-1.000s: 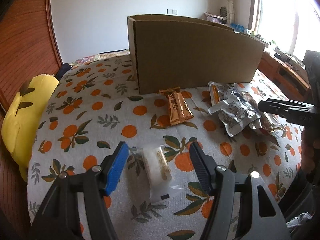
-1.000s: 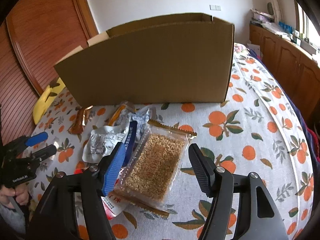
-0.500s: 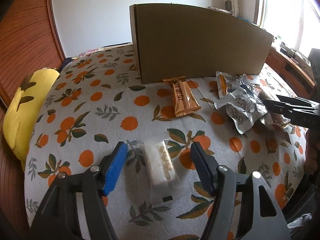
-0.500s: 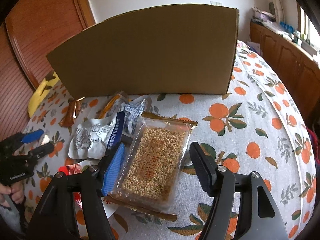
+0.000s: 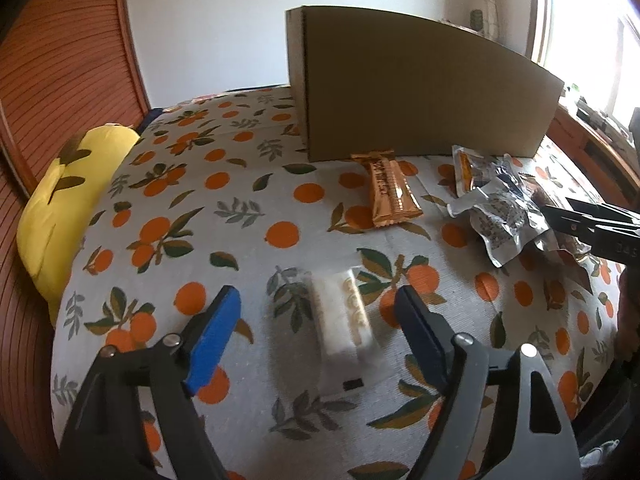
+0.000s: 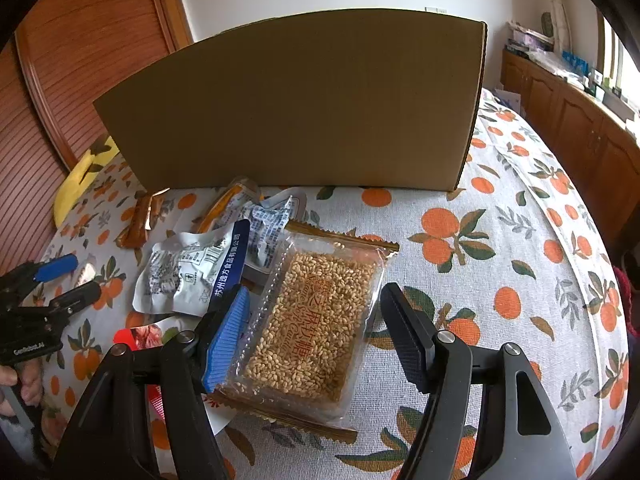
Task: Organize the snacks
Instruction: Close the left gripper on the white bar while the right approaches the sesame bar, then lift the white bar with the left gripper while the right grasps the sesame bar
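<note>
The left gripper (image 5: 316, 316), its fingers just widened, straddles without contact a white wafer packet (image 5: 343, 330) lying on the orange-print cloth (image 5: 240, 208), while the right gripper (image 6: 314, 320) fingers stand apart around the sesame candy packet (image 6: 312, 320), the blue finger touching its wrapper edge.

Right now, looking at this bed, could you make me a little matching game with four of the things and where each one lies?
Things:
1. white snack
2. sesame bar
3. orange packet
4. yellow pillow

Places:
A. at the foot of the cardboard box
B. at the bed's edge by the wooden wall
C. between the left jaws
D. between the right jaws

Pairs: 1-C, 2-D, 3-A, 4-B
</note>
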Available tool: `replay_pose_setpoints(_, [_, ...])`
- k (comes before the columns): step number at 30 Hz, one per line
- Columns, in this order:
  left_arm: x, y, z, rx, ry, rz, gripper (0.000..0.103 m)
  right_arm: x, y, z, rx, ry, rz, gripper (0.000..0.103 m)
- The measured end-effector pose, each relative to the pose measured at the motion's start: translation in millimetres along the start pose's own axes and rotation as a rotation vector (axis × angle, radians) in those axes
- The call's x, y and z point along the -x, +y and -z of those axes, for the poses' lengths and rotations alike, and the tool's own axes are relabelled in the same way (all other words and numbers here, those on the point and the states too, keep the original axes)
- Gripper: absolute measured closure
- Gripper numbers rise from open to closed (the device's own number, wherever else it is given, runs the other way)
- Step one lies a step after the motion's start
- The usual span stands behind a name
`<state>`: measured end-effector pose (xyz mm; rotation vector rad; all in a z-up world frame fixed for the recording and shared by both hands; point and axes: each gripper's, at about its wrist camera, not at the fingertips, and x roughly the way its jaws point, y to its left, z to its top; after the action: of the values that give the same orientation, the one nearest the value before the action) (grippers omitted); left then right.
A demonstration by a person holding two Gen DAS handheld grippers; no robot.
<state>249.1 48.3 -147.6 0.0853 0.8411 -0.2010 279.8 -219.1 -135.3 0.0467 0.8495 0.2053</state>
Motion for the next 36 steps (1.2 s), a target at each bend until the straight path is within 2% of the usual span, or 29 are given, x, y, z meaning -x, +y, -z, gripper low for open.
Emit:
replay_pose_setpoints(9, [4.5, 1.7, 4.1, 0.019, 0.017, -0.013, 0.022, -0.1, 0.2, 0.5, 0.001, -0.001, -0.001, 0.033])
replay_pose_setpoints(13, [6.7, 2.6, 5.5, 0.033, 0.017, -0.013, 0.028, -0.3, 0.9, 0.5, 0.003, -0.001, -0.001, 0.033])
replay_pose_setpoints(14, [7.7, 2.5, 5.5, 0.035, 0.015, -0.013, 0.031, -0.2, 1.0, 0.6, 0.004, -0.001, -0.001, 0.033])
replay_pose_setpoints(16, [8.9, 1.0, 5.3, 0.027, 0.015, -0.013, 0.042, -0.4, 1.1, 0.5, 0.004, -0.002, -0.001, 0.033])
replay_pose_setpoints(23, [12.3, -2.7, 4.2, 0.013, 0.015, -0.008, 0.066, -0.1, 1.2, 0.9, 0.005, -0.001, 0.000, 0.033])
replay_pose_setpoints(25, [13.5, -3.3, 4.6, 0.011, 0.011, -0.008, 0.080, -0.2, 1.2, 1.7, 0.008, 0.000, 0.003, 0.033])
replay_pose_setpoints(26, [14.3, -3.6, 5.1, 0.007, 0.004, -0.008, 0.084, -0.4, 1.5, 2.2, 0.010, 0.000, 0.005, 0.033])
replay_pose_setpoints(36, [25.7, -3.7, 5.1, 0.010, -0.029, -0.006, 0.084, -2.0, 3.2, 3.4, 0.019, 0.001, 0.015, 0.033])
